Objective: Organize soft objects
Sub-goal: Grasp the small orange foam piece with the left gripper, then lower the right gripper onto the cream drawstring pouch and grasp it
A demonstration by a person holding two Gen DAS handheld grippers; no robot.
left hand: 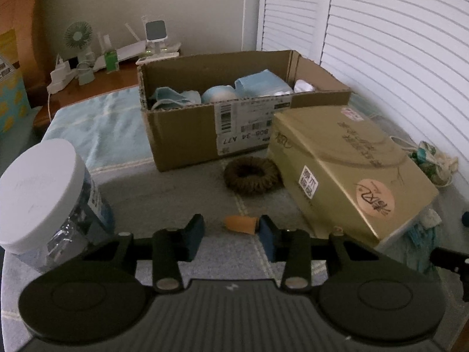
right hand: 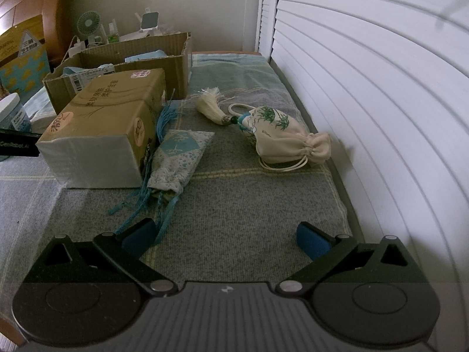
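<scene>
Left gripper point(left hand: 231, 228) parted around orange fingertip cover point(left hand: 241, 224) (touching right pad), right gripper point(right hand: 225, 239) spread — bare blanket point(right hand: 234, 205) between.

A cream drawstring cloth pouch point(right hand: 281, 135) bears green bamboo leaves; a blue-and-white speckled fabric sachet point(right hand: 176, 158) trails blue tassels.

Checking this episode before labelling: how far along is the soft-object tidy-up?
Done: the cardboard box already holds blue face masks and other soft bits. In hand: nothing; the left gripper is open around a small orange piece, and the right gripper is open over bare blanket. Left: brown scrunchie, blue-patterned sachet and bamboo-print drawstring pouch lie outside the box.
</scene>
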